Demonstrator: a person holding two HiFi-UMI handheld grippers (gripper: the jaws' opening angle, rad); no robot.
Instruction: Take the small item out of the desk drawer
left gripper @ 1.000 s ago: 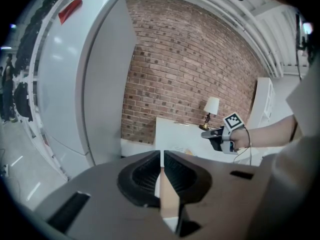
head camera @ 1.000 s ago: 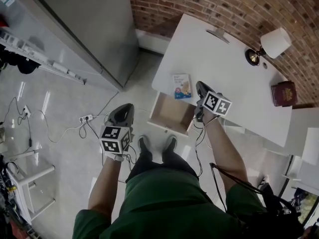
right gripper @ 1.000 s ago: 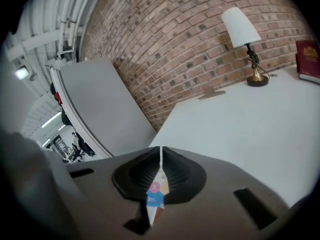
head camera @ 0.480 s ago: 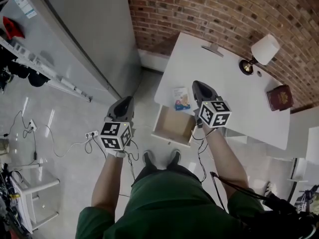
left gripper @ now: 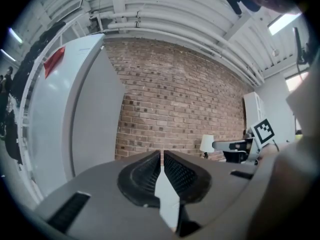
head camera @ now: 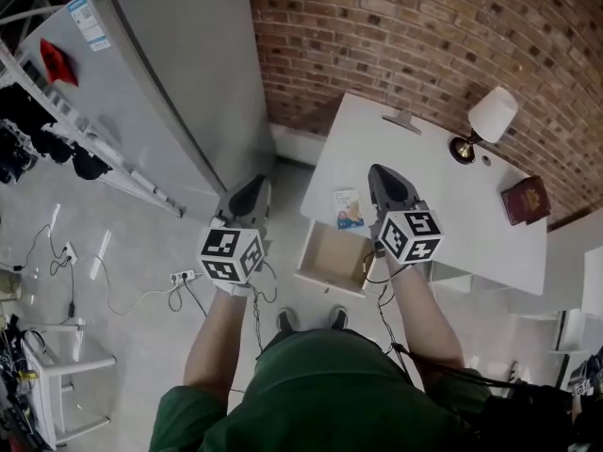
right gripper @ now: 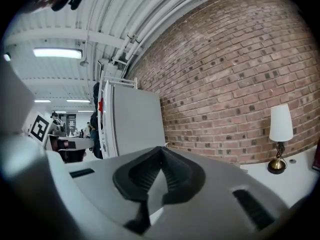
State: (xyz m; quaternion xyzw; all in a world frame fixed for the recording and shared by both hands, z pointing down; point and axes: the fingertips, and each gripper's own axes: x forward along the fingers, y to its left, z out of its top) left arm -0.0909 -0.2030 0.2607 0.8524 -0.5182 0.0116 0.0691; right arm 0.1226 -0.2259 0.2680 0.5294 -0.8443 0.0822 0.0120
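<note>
Closest in, the person's shoes (head camera: 287,320) stand on the floor just before the open drawer (head camera: 330,257); its pale inside shows bare, and it is pulled out as it was a second ago. Above them, both hands have lifted and levelled. The left gripper (head camera: 251,196) has its jaws drawn to a thin slit with nothing between them. It has risen from over the floor to face the grey cabinet (head camera: 179,73). The right gripper (head camera: 386,182), tips meeting and empty, has moved from the drawer's edge to over the white surface (head camera: 443,205).

The small item (head camera: 348,207), a flat packet, lies on that surface at its near edge, just left of the right gripper, unmoved. Farther back stand a lamp (head camera: 492,116) and a red book (head camera: 525,200) before the brick wall (head camera: 396,36).
</note>
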